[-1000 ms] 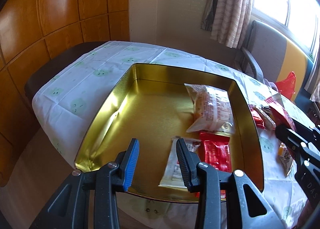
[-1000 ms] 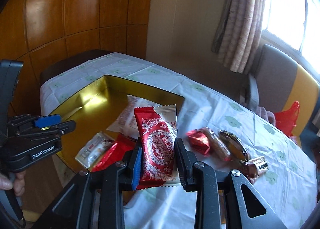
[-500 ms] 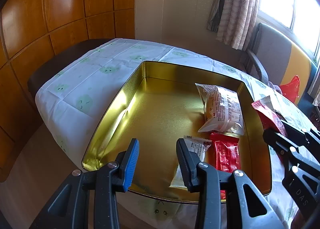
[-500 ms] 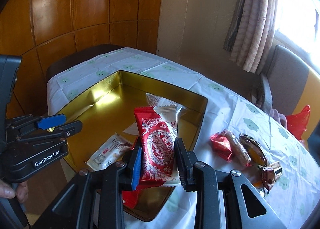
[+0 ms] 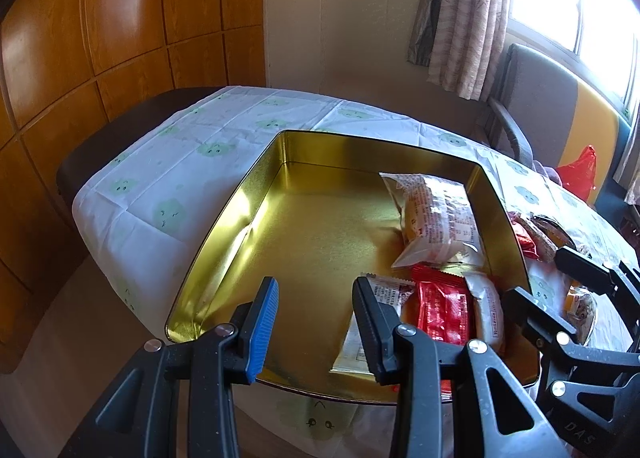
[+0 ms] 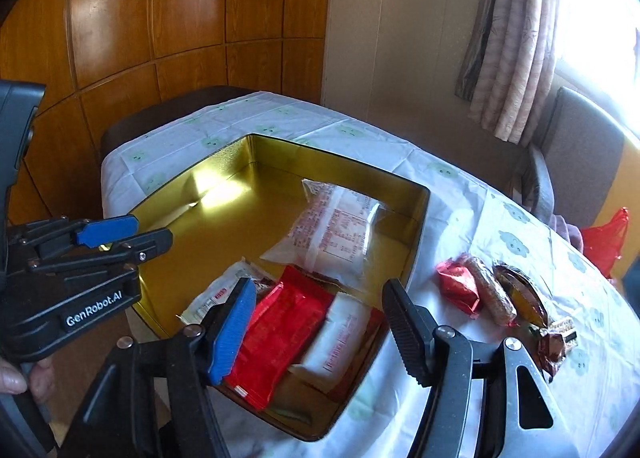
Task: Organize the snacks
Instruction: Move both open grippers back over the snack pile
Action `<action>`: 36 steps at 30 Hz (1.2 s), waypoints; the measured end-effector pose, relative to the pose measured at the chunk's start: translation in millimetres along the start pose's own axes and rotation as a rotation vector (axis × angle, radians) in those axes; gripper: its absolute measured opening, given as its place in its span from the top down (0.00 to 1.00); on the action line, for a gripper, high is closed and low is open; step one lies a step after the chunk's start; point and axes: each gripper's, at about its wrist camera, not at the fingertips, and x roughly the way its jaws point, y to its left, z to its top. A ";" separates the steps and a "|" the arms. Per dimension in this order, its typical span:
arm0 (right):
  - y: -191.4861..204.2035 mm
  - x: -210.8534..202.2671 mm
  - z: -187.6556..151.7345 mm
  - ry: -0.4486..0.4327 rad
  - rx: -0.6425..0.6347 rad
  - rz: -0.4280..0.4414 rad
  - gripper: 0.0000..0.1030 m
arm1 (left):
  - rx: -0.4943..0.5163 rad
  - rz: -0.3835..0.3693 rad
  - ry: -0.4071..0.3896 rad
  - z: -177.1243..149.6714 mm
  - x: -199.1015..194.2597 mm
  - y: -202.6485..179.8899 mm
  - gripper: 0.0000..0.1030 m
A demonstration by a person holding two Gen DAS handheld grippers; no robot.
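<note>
A gold tin (image 5: 224, 225) (image 6: 424, 193) sits on the white tablecloth. Inside lie a clear pastry packet (image 5: 434, 217) (image 6: 336, 225), a red packet (image 5: 442, 308) (image 6: 280, 322), a white bar packet (image 6: 216, 294) and a red-and-white packet (image 6: 340, 338) (image 5: 486, 310), white side up. My right gripper (image 6: 319, 288) (image 5: 538, 276) hangs over the tin's near right corner. Its jaws are opening, and the red-and-white packet lies loose below them. My left gripper (image 5: 316, 286) (image 6: 132, 230) hovers over the tin's near edge, open a little and holding nothing.
Several loose wrapped snacks (image 6: 490, 290) lie on the cloth right of the tin. A grey and yellow chair (image 6: 580, 161) with a red bag (image 6: 604, 238) stands beyond the table's right side. Wood panelling and a curtain are behind. A person's hand (image 6: 12, 378) holds the left gripper.
My right gripper came in over the tin, then opened and let go of the red-and-white packet, which now lies in the tin. The left gripper's jaws are unchanged.
</note>
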 end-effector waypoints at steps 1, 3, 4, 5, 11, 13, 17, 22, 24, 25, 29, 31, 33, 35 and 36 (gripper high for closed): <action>-2.6 -2.2 -2.2 -0.005 0.006 -0.007 0.32 | 0.007 -0.002 -0.003 0.3 -1.5 -2.5 0.62; -10.0 -6.2 -7.2 -0.009 0.024 -0.018 0.28 | 0.020 -0.005 -0.009 0.4 -3.3 -5.7 0.62; -13.9 -8.2 -9.8 -0.009 0.033 -0.023 0.27 | 0.030 -0.007 -0.013 0.2 -4.9 -8.9 0.62; -19.2 -10.3 -13.0 -0.008 0.045 -0.034 0.26 | 0.037 -0.009 -0.015 0.1 -5.9 -11.2 0.62; -54.0 -19.7 -30.4 0.005 0.136 -0.082 0.24 | 0.093 -0.019 -0.033 -1.0 -12.1 -26.8 0.62; -66.3 -22.5 -37.4 0.011 0.170 -0.099 0.23 | 0.113 -0.018 -0.042 -2.1 -14.4 -33.0 0.62; -90.1 -27.9 -50.8 0.021 0.228 -0.133 0.22 | 0.158 -0.015 -0.066 -2.6 -20.7 -45.2 0.62; -115.1 -35.2 -65.3 0.031 0.292 -0.169 0.22 | 0.201 -0.017 -0.085 -2.8 -26.2 -58.3 0.62; -124.0 -39.1 -70.5 0.030 0.312 -0.186 0.22 | 0.218 -0.018 -0.091 -2.8 -28.1 -62.9 0.62; -128.3 -40.8 -72.7 0.030 0.322 -0.193 0.21 | 0.224 -0.019 -0.093 -2.9 -28.7 -64.9 0.62; -145.8 -46.7 -81.8 0.030 0.363 -0.223 0.20 | 0.251 -0.024 -0.099 -2.6 -31.2 -74.0 0.62; -154.6 -49.5 -87.6 0.032 0.385 -0.238 0.20 | 0.265 -0.028 -0.101 -2.5 -32.1 -78.5 0.62; -163.3 -51.6 -93.2 0.038 0.406 -0.254 0.20 | 0.277 -0.030 -0.104 -2.9 -33.0 -82.4 0.62; -171.0 -54.2 -99.2 0.042 0.426 -0.267 0.20 | 0.291 -0.033 -0.106 -3.4 -33.8 -86.7 0.62; -173.6 -54.7 -101.7 0.045 0.434 -0.274 0.20 | 0.297 -0.034 -0.107 -3.9 -34.1 -88.6 0.62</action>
